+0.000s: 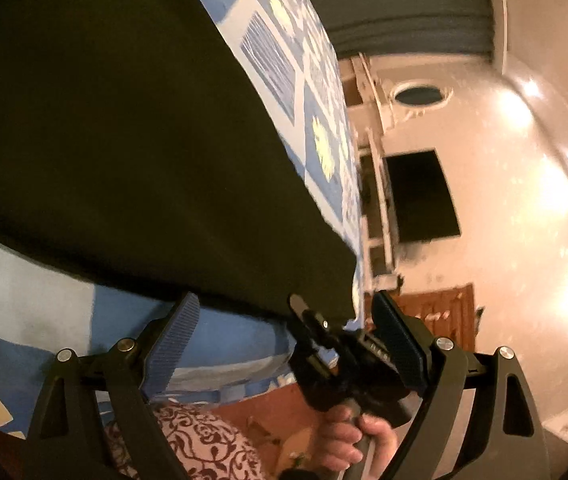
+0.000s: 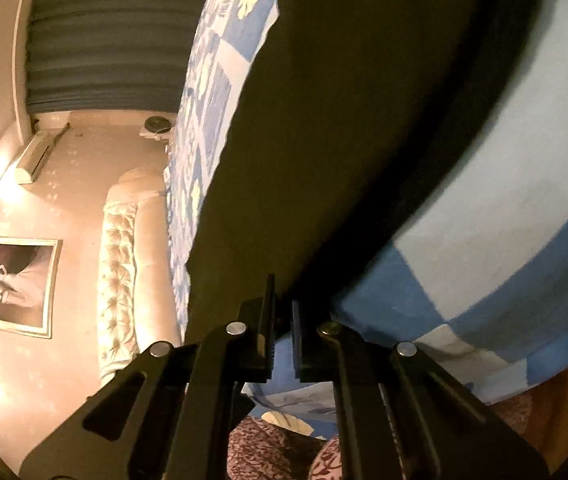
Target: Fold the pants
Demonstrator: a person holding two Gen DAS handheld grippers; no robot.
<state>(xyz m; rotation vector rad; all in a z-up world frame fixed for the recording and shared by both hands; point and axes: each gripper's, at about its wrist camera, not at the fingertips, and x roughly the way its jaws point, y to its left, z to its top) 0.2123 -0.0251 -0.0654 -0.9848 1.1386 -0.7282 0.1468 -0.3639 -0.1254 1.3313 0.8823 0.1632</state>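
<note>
The dark olive pants (image 1: pixel 132 152) lie spread on a blue and white patterned bedspread (image 1: pixel 276 56). My left gripper (image 1: pixel 284 312) is open, its jaws wide apart at the near hem of the pants, not holding them. In the left wrist view my right gripper (image 1: pixel 316 332) shows at the corner of the pants, held by a hand (image 1: pixel 352 436). In the right wrist view the pants (image 2: pixel 324 140) fill the middle. My right gripper (image 2: pixel 283 308) is shut on the near edge of the pants.
The bedspread (image 2: pixel 504 200) hangs over the bed's near edge. A tufted cream headboard (image 2: pixel 124 264), a framed picture (image 2: pixel 12 284) and a wall air conditioner (image 2: pixel 36 156) are beyond. A dark doorway (image 1: pixel 420 196) and wooden door (image 1: pixel 440 316) stand past the bed.
</note>
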